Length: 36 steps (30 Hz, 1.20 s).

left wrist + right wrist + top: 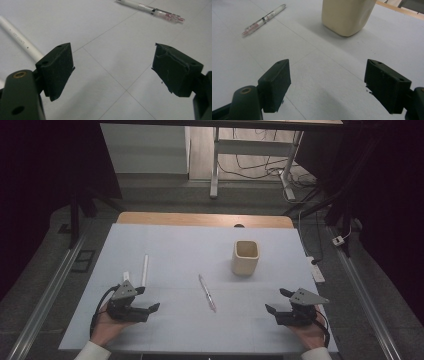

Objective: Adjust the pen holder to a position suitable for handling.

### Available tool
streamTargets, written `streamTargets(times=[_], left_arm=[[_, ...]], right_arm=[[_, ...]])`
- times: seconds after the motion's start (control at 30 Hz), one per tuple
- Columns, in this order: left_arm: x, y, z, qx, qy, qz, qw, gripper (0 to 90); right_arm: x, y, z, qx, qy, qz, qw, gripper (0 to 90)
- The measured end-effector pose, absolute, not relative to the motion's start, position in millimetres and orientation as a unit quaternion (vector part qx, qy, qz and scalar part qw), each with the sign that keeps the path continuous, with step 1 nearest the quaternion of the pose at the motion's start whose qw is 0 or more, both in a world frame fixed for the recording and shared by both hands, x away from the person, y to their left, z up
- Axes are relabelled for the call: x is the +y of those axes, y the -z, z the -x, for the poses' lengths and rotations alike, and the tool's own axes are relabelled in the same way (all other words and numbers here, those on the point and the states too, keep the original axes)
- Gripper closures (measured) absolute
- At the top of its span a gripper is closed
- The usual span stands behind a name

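Two pens: white pen [21,41] half behind left gripper [112,67] (jaws apart).

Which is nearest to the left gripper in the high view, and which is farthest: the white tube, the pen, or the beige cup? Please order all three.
Measured from the left gripper:
1. White tube: just beyond the gripper, on the table's left side.
2. Pen: to the gripper's right, near the table's middle.
3. Beige cup: farthest, toward the far right, standing upright.

light: dim, from above, surroundings dark | shadows: soft, beside the cup [345,16] and under the fingers [275,83] | glare: none | blur: near fingers soft, high view grainy
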<state>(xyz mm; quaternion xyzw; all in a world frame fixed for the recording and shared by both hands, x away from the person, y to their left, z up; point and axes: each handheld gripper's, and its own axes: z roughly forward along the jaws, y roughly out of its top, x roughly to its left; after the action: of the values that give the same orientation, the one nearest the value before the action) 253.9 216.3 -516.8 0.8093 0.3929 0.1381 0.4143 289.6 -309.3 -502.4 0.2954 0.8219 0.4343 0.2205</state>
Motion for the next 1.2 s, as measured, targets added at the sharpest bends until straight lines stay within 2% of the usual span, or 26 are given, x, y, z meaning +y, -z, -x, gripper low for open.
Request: streamTargets(times=[0.53, 0.77, 0.97, 1.2], left_arm=[[216.2, 520.0, -252.1, 0.389, -0.142, -0.814, 0.407, 17.3], [216.8, 519.6, -251.9, 0.389, -0.142, -0.813, 0.409, 17.4], [219.1, 519.3, -250.9, 0.392, -0.140, -0.810, 0.412, 17.4], [219.4, 520.7, -248.9, 0.389, -0.145, -0.813, 0.408, 17.8]], right_arm=[[-305.3, 491.0, -294.4, 0.810, -0.448, -0.316, 0.209, 23.1], [-301.5, 483.4, -301.4, 0.808, -0.443, -0.321, 0.218, 27.1], [-298.9, 483.7, -310.4, 0.811, -0.433, -0.329, 0.217, 32.0], [-293.6, 479.8, -317.5, 0.813, -0.415, -0.343, 0.221, 47.1]])
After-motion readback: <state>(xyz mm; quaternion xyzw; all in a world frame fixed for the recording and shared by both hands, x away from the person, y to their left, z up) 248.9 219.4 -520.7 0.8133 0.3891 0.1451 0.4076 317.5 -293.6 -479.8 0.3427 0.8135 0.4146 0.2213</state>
